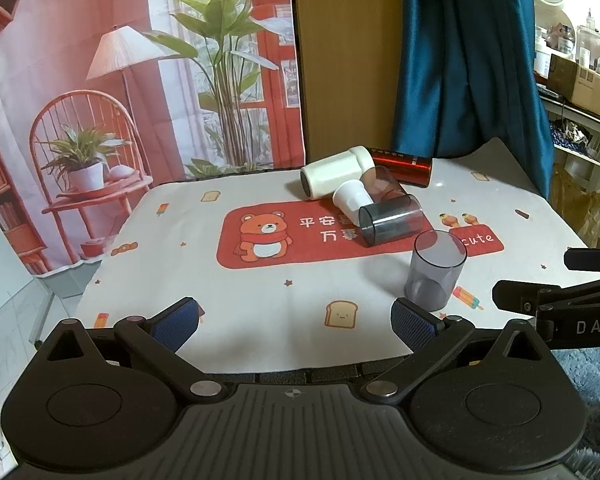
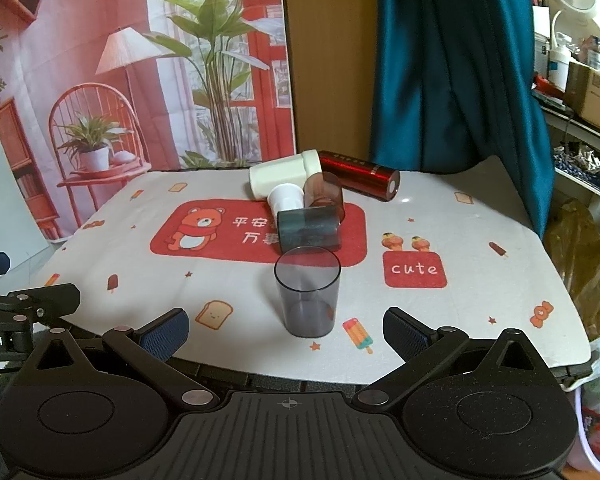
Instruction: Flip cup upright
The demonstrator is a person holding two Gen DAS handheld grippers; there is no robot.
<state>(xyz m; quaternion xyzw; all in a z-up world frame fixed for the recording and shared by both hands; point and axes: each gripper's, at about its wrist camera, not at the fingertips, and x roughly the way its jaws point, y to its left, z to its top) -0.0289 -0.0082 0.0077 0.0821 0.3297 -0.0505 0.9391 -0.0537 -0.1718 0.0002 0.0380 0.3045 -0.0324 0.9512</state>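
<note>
Both sets of tongs sit at the near edge of the table with jaws spread wide and nothing between them: my left gripper (image 1: 295,322) and my right gripper (image 2: 286,332). Blue ribbed pads (image 2: 165,335) face inward across bare cloth. From the left wrist view I see the right gripper's black fingers (image 1: 540,300) reaching in from the right side, apart from everything.

Just beyond my right gripper stands the smoky grey cup (image 2: 307,292), upright, mouth up, translucent, on the printed tablecloth (image 2: 480,312). It lies between the toast print (image 2: 214,314) and the popsicle print (image 2: 358,334), centred ahead of the right jaws and touching neither finger. From the left wrist view the same cup (image 1: 436,270) is ahead and to the right of the left gripper, close beyond its right pad.

Behind the grey cup is a pile of tipped items on the red bear mat (image 2: 204,232). Nearest is a dark tumbler (image 2: 309,229) on its side, close behind the grey cup. Further back, a small white cup (image 2: 286,197) and an amber cup (image 2: 324,192) lie against it. Behind those, a cream bottle (image 2: 284,174) and a red metallic can (image 2: 360,176) lie flat, and a teal curtain (image 2: 452,68) hangs furthest back.
</note>
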